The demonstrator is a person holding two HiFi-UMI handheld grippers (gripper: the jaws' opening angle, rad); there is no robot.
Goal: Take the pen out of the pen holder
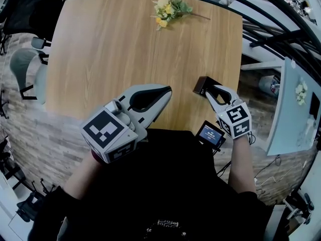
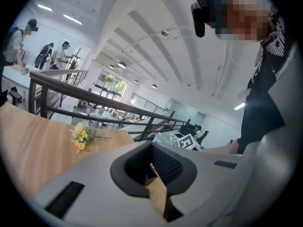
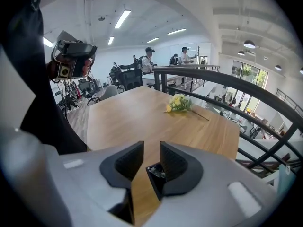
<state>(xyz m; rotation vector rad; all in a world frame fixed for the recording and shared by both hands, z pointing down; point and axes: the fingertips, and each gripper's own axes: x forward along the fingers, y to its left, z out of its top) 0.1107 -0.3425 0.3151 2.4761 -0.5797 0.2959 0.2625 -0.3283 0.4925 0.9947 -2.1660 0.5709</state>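
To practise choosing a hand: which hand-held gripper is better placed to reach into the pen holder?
Right: the right hand-held gripper hangs open at the pen holder; the left hand-held gripper is shut and farther away.

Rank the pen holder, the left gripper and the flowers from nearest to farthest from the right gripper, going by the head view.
1. pen holder: right at the tips of the right gripper, by the table's near edge.
2. left gripper: off to its left, over the near edge.
3. flowers: across the table, at the far edge.
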